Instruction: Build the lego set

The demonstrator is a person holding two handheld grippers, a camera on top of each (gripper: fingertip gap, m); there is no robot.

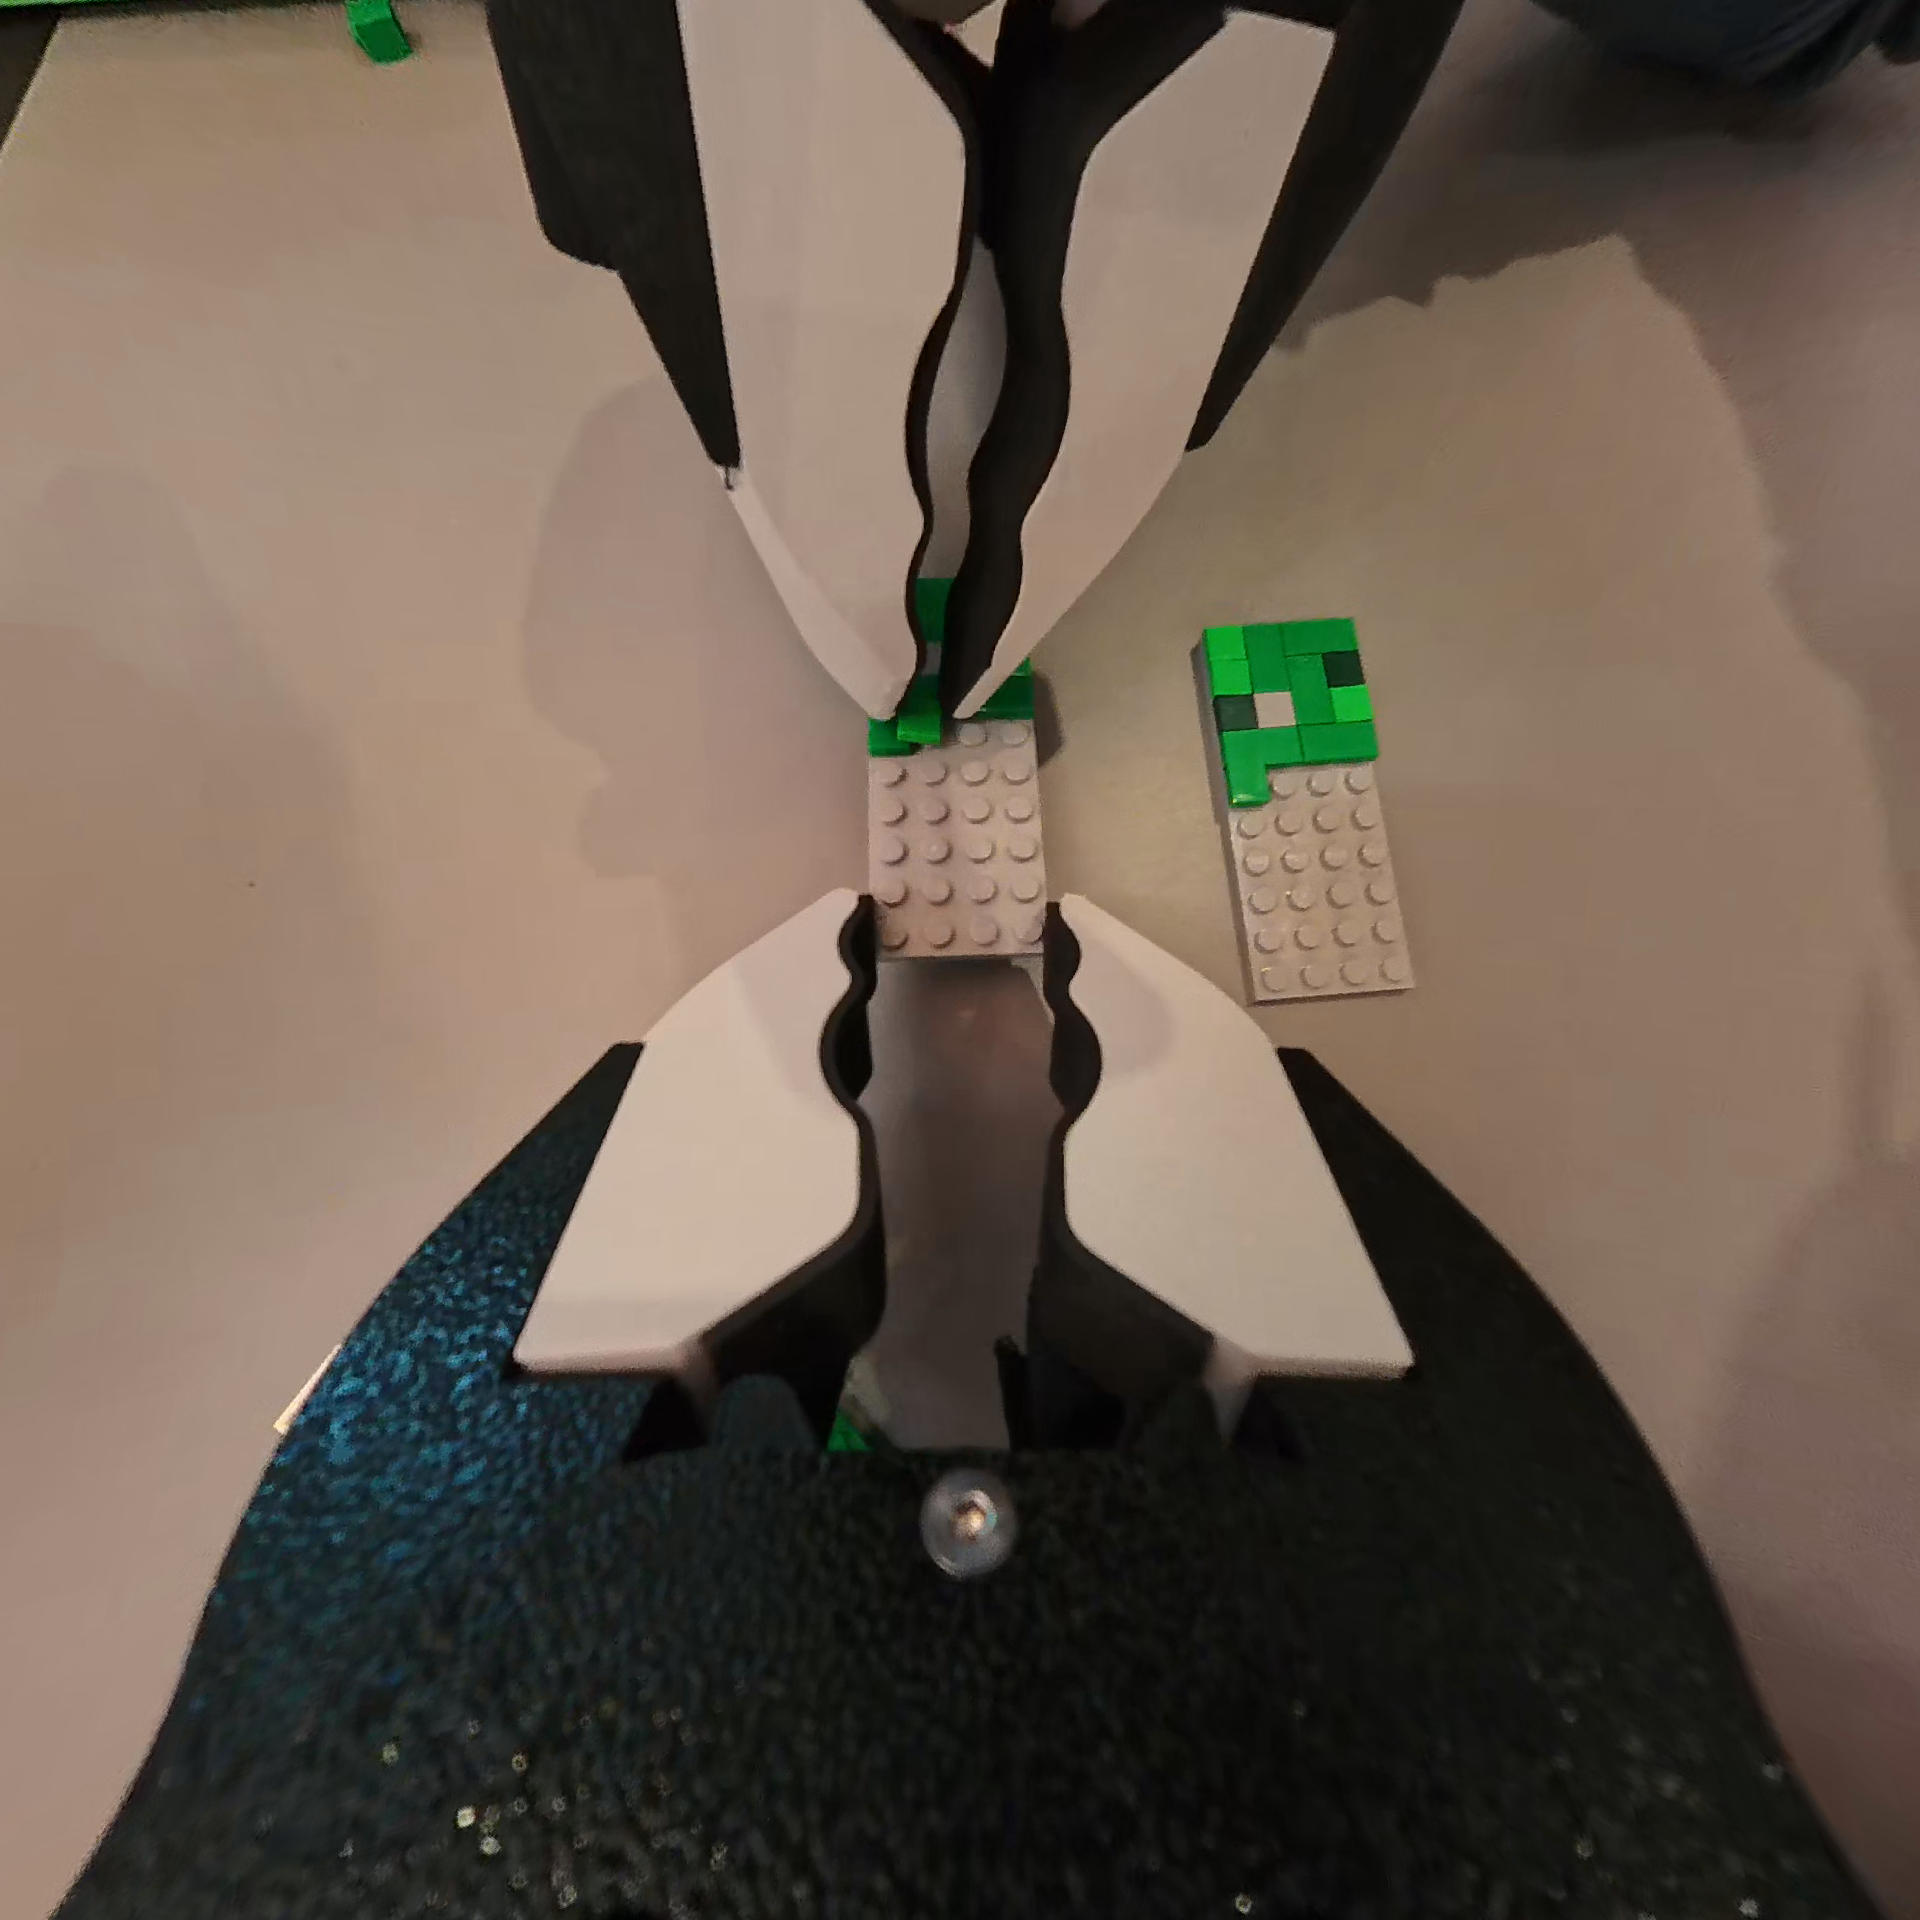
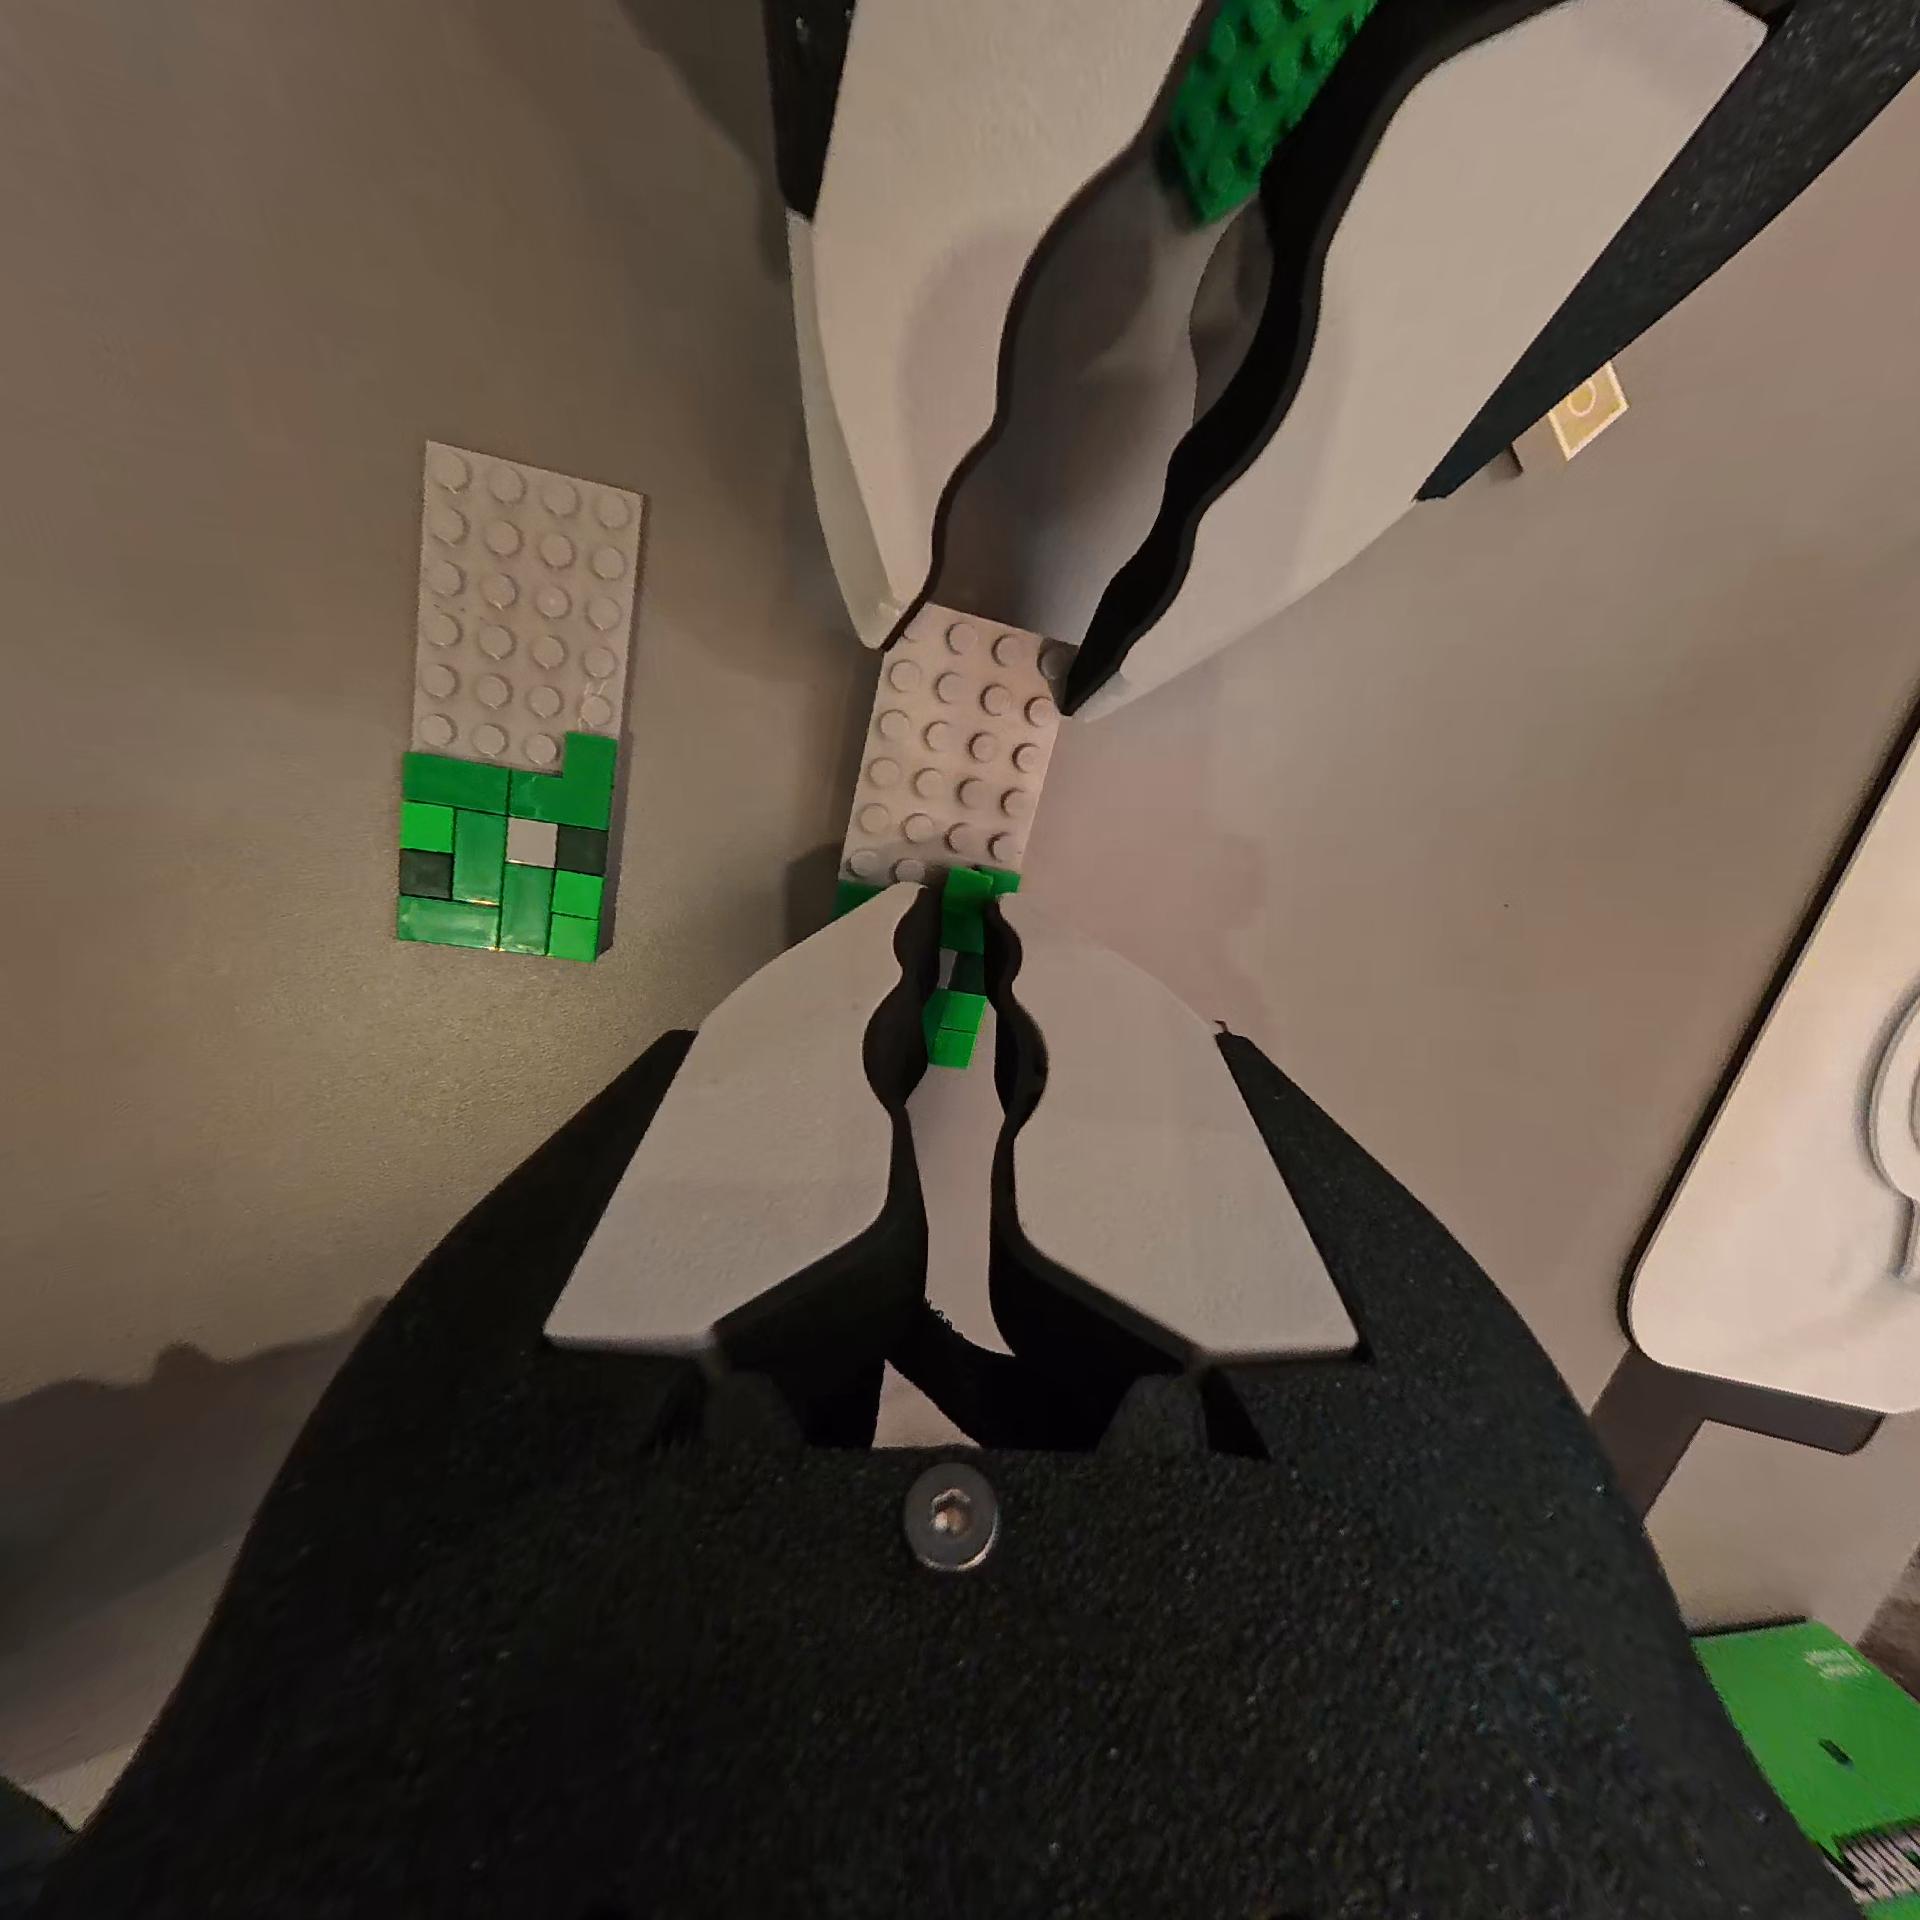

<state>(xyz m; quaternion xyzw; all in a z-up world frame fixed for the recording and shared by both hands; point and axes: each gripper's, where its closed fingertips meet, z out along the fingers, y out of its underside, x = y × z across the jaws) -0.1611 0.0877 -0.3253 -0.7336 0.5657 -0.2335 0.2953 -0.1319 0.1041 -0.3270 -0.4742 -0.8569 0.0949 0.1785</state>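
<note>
A grey studded plate (image 1: 956, 831) lies on the table, with green tiles on its far end. My left gripper (image 1: 956, 920) is shut on the plate's near end, one finger on each long side. My right gripper (image 1: 940, 712) comes from the opposite side and is shut on a small green piece (image 1: 914, 724), held down at the edge of the tiled area. In the right wrist view, the right gripper (image 2: 951, 899) pinches the green piece (image 2: 971, 883) over the plate (image 2: 956, 748). The left gripper (image 2: 982, 655) clamps the far end. Most of the tiles are hidden by the right fingers.
A second grey plate (image 1: 1309, 883), half covered in green tiles (image 1: 1288, 707), lies beside the first; it also shows in the right wrist view (image 2: 520, 603). A green plate (image 2: 1247, 94), a green booklet (image 2: 1829, 1745), a white board (image 2: 1787, 1143) and a loose green brick (image 1: 374, 26) lie around. The grippers are tip to tip, or close to it. The loose green brick (image 1: 374, 26) is about 25 cm from both grippers' fingertips.
</note>
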